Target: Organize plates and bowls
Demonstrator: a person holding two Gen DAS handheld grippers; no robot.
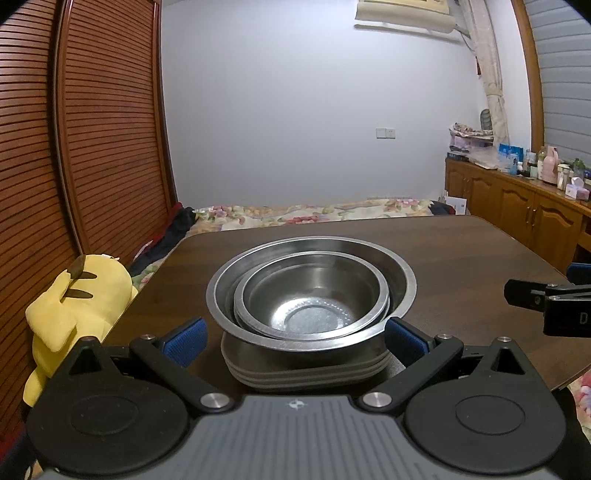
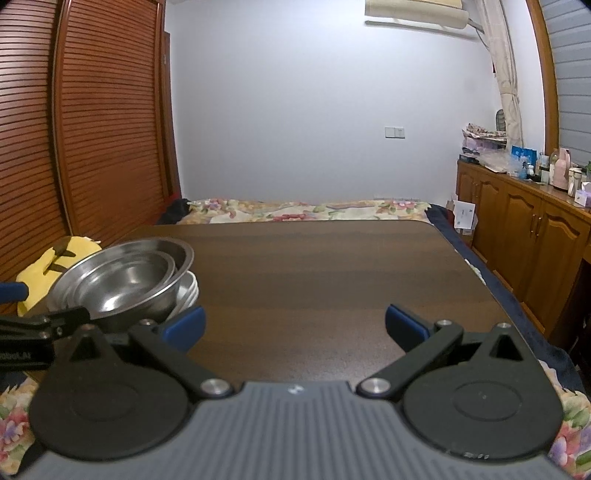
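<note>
Dark wooden table (image 1: 461, 251), rounded corners, bed with floral cover beyond its far edge.

Stack at the near left part of the table: pile of pale plates (image 1: 306, 371) at the bottom, large steel bowl (image 1: 400, 284) set on the pile, smaller steel bowl (image 1: 314, 291) nested inside it, shifted toward the near side. Exact plate count hard to tell; several rims visible.

Left gripper (image 1: 295, 334): jaws spread wide, blue pads flanking the stack on either side, near the plate pile and the large bowl's underside. Contact not evident; a sliver of gap on both sides. Nothing clamped.

Right gripper (image 2: 295, 325): jaws spread wide over bare tabletop, holding nothing. Positioned right of the stack, well apart from it. From the right wrist view, stack sits at far left, with the left gripper's black frame crossing in front of its lower edge.

Yellow plush toy (image 1: 74, 306) off the table's left edge, against the slatted wooden wardrobe doors (image 1: 92, 129). Wooden cabinet (image 1: 517, 210) along the right wall, top crowded with bottles and boxes. Air conditioner (image 1: 402, 14) high on the far wall.
</note>
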